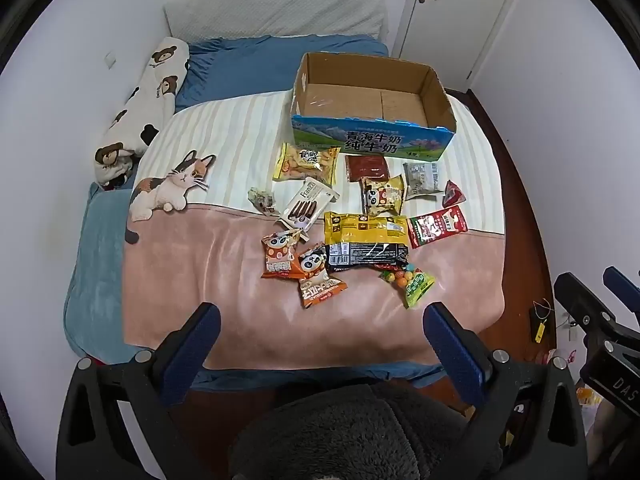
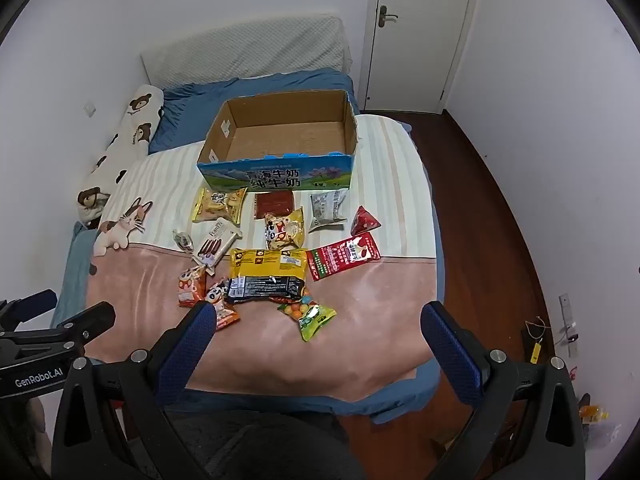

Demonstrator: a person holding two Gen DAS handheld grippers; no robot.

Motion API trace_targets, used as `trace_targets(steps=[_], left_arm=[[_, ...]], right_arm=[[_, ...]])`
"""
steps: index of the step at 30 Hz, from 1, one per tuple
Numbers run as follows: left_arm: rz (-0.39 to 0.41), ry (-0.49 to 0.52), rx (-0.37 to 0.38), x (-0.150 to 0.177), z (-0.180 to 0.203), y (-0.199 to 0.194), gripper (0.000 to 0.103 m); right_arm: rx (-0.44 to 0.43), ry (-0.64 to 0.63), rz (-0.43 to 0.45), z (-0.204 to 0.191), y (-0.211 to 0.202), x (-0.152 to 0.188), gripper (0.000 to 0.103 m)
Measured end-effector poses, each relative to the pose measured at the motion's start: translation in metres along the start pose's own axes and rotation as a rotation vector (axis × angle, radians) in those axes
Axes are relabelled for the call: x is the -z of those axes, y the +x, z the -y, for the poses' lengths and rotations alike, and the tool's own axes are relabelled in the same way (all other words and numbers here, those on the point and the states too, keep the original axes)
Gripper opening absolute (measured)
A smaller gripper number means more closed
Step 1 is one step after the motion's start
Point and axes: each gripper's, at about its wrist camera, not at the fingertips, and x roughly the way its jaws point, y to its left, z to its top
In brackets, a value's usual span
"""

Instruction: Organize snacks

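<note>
Several snack packets lie scattered on the bed in front of an empty open cardboard box (image 1: pixel 438 98) (image 2: pixel 352 128) with a blue printed front. Among them are a large yellow and black bag (image 1: pixel 366 240) (image 2: pixel 268 274), two orange panda packets (image 1: pixel 280 256) (image 2: pixel 191 285), a green candy bag (image 1: pixel 412 282) (image 2: pixel 314 318), a red packet (image 1: pixel 438 226) (image 2: pixel 344 258) and a white biscuit-stick pack (image 1: pixel 306 206) (image 2: pixel 216 242). My left gripper (image 1: pixel 322 314) is open and empty, held back above the bed's near edge. My right gripper (image 2: pixel 316 314) is open and empty there too.
The bed carries a pink and striped blanket (image 1: pixel 192 264) with a cat print (image 1: pixel 170 186). A long bear-print pillow (image 1: pixel 150 92) lies along the left wall. A white door (image 2: pixel 416 28) and dark wood floor (image 2: pixel 492 240) are to the right.
</note>
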Motion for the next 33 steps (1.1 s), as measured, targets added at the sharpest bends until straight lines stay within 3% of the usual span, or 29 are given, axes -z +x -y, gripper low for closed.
trace_targets(steps=[33], left_arm=[[0.024,0.001,-0.006,-0.011,0.002,-0.011,0.103]], right_arm=[[-0.009,0.001,0.004,-0.003,-0.004,0.000,0.103]])
